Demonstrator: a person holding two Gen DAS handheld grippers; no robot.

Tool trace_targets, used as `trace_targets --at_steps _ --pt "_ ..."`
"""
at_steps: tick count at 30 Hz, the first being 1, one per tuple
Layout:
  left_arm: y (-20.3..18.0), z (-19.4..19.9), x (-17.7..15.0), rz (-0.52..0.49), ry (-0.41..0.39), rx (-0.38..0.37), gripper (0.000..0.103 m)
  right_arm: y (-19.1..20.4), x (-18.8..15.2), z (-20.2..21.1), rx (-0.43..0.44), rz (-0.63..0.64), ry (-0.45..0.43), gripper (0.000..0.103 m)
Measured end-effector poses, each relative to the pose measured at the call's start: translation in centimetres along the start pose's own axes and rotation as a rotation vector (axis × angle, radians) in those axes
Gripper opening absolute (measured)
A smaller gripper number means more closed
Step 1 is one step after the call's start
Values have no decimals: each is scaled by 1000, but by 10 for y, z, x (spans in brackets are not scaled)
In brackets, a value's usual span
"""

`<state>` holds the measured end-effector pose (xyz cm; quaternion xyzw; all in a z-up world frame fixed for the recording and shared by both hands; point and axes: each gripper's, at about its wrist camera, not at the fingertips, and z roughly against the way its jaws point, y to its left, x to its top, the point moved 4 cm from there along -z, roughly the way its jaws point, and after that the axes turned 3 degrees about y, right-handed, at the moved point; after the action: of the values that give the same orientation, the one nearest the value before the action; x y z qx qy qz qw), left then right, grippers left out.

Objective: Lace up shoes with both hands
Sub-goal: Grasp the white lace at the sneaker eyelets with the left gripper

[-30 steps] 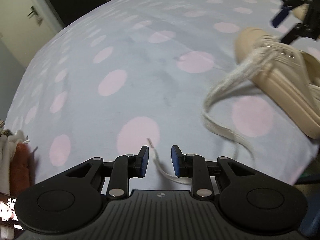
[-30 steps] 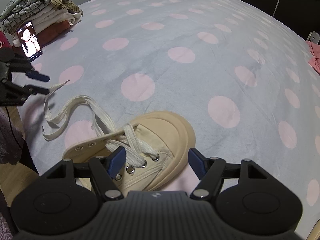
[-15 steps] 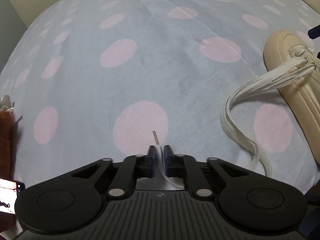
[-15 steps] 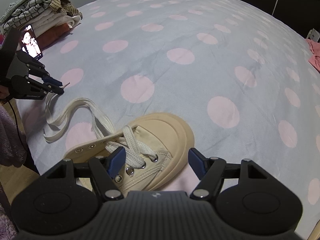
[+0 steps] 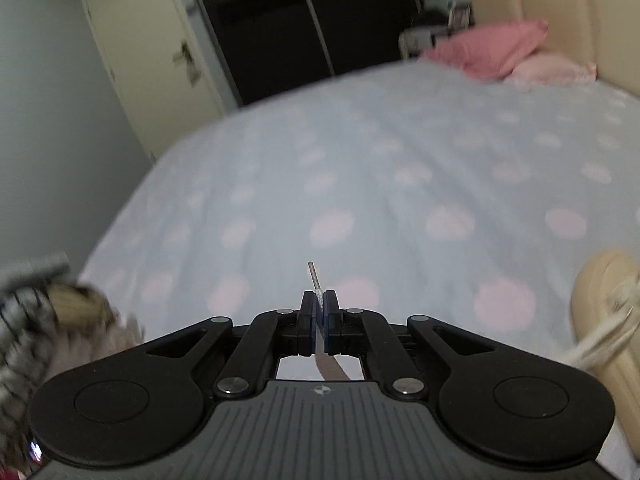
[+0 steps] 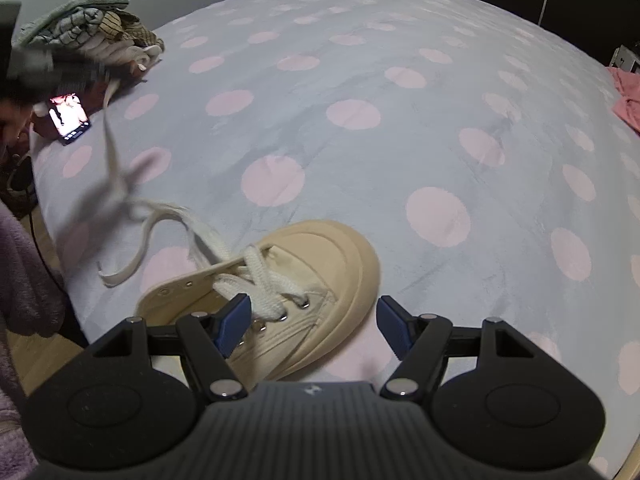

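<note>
A cream canvas shoe (image 6: 320, 264) lies on the dotted bedspread just in front of my right gripper (image 6: 314, 320), which hovers open above its toe and eyelets. Its white lace (image 6: 208, 240) trails left from the eyelets, and one strand rises blurred toward the upper left. My left gripper (image 5: 319, 300) is shut on the lace end, whose aglet (image 5: 314, 276) sticks up between the pads. In the left wrist view the shoe's toe (image 5: 600, 300) shows at the right edge with a taut lace strand (image 5: 600, 344) below it.
The light blue bedspread with pink dots (image 6: 400, 120) fills both views. A pile of folded clothes (image 6: 100, 28) and a lit phone (image 6: 68, 118) sit at its far left corner. Pink pillows (image 5: 500, 52) and a padded headboard (image 5: 560, 0) lie beyond. The bed edge drops off left of the shoe.
My left gripper closed on the lace end, then lifted and tilted up, pulling the lace off the bed. The right gripper stayed open over the shoe.
</note>
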<state>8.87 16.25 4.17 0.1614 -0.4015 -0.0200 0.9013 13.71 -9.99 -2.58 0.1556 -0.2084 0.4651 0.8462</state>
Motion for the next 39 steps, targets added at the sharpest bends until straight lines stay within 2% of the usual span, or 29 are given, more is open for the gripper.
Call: trace_targets --at_steps 5,10,12,16,19,22,24,26,35,39 --pt "-30 31 22 -91 -109 -63 1 6 -7 7 51 -17 -2 72" --pt "-78 44 29 -203 -143 -174 1 21 -12 10 92 -3 -4 68" --pt "-100 46 29 -255 -148 -218 1 27 -14 11 108 3 -5 58" --pt "-139 47 28 -353 -150 -297 1 33 -16 7 97 12 3 46" --pt "-164 49 22 -424 -150 -354 1 35 -16 2 87 15 16 41" --pt "-184 48 17 -491 -156 -396 1 36 -17 7 102 15 16 23" --pt "-197 49 13 -531 -157 -430 1 36 -18 13 94 20 10 15" --pt "-209 49 8 -565 -150 -456 1 32 -22 18 84 12 7 11" --pt "-264 35 -16 -758 -74 -553 1 22 -29 19 85 -37 10 9" --pt "-280 20 -24 -814 -26 -548 1 19 -31 19 86 -59 12 10"
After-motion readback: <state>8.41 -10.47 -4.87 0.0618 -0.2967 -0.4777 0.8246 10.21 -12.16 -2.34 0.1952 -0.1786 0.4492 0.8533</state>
